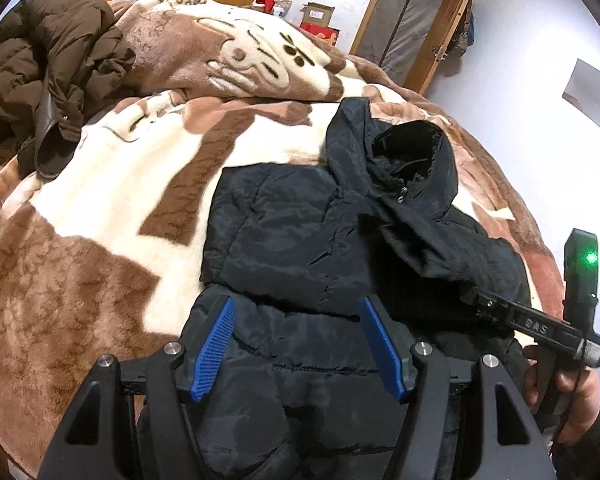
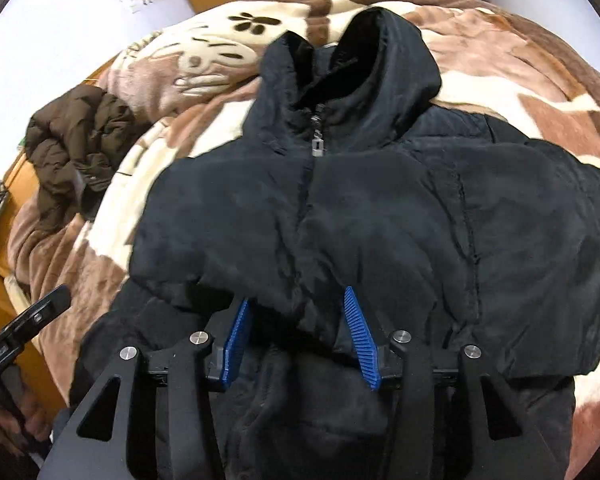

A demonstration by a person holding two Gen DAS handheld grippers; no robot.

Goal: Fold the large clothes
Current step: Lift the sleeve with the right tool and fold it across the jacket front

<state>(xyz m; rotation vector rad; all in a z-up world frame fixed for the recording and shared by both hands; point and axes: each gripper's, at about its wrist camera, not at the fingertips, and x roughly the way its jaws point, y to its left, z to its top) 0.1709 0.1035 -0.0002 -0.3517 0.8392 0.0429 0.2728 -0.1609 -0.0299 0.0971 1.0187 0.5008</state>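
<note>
The black jacket [image 2: 360, 200] is lying zipped and face up on the blanket [image 1: 100, 208], hood [image 2: 364, 60] pointing away from me, with its sides apparently already turned in; both my grippers are hovering over its near hem. My right gripper [image 2: 296, 332] is standing with its jaws apart, a puffy ridge of the jacket rising between the pads but not pinched; my left gripper [image 1: 300, 344] is likewise standing apart over the fabric, holding nothing. I am judging the risks: the padding is thick and slippery, so a shallow bite may be catching only the top layer and letting the folded sides spring open; uneven lifting may be skewing the fold; dragging may be bunching the blanket. The brown coat [image 1: 48, 80] is sitting well apart, out of the way.
</note>
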